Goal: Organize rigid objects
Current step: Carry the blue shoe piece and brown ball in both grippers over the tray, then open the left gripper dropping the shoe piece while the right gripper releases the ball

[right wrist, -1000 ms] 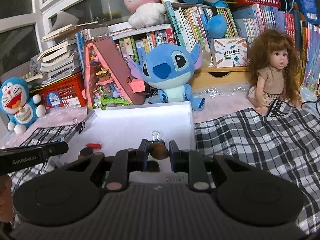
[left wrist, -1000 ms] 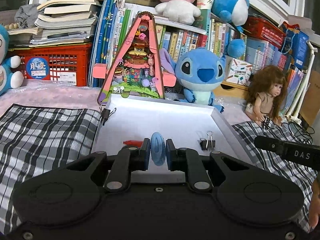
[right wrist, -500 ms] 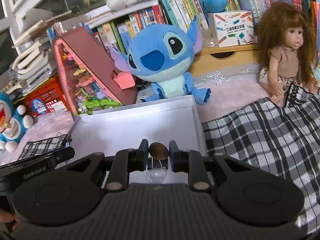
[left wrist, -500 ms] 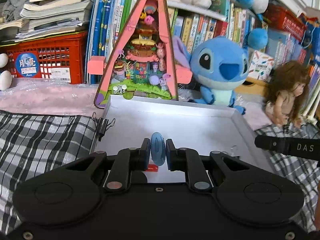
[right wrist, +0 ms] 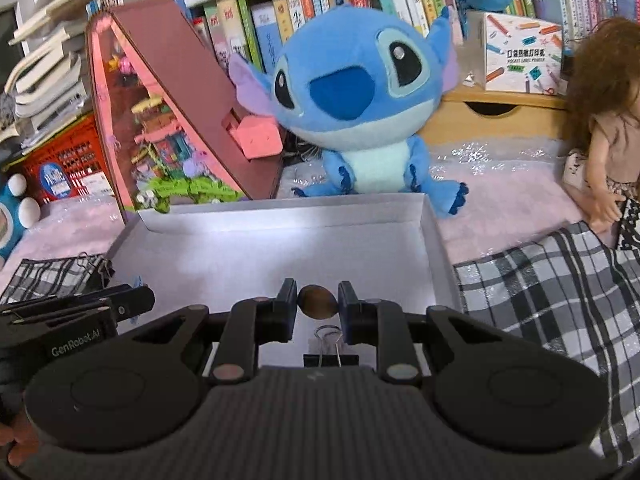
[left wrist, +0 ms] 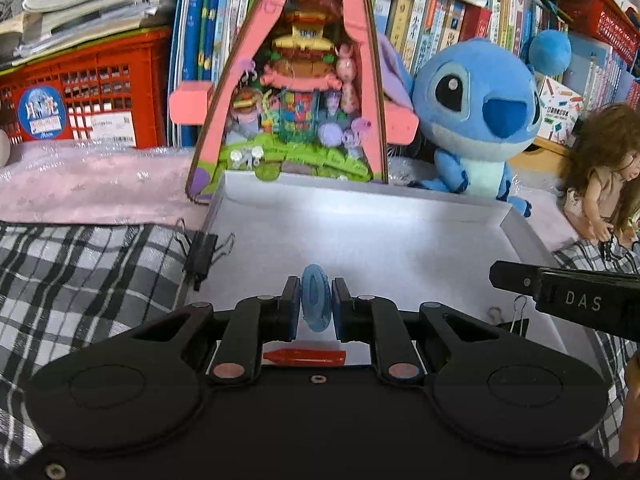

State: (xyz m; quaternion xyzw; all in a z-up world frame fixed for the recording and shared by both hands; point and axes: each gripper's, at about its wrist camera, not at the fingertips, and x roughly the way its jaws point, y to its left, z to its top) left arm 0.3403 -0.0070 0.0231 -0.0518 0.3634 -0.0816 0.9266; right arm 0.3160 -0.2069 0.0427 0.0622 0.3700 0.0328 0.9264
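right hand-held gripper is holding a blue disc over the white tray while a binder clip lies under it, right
Not quite. The right hand-held gripper holds a brown round piece, not a blue disc, as the right wrist view shows. The rest stands: it is over the white tray, with a binder clip below.

Tray (left wrist: pixel 524 232) w/ crayon (left wrist: pixel 304 357), 1 clip (right wrist: pixel 330 354) inside; plush (left wrist: pixel 476 120) behind.

Two grippers (left wrist: pixel 316 310) (right wrist: pixel 318 307), one blue ring (left wrist: pixel 316 304), one brown coin (right wrist: pixel 318 301), one red crayon (left wrist: pixel 304 357), two binder clips (left wrist: pixel 202 254) (right wrist: pixel 330 350), one white tray (left wrist: pixel 360 200), one blue plush (left wrist: pixel 476 116), one doll (left wrist: pixel 604 168).
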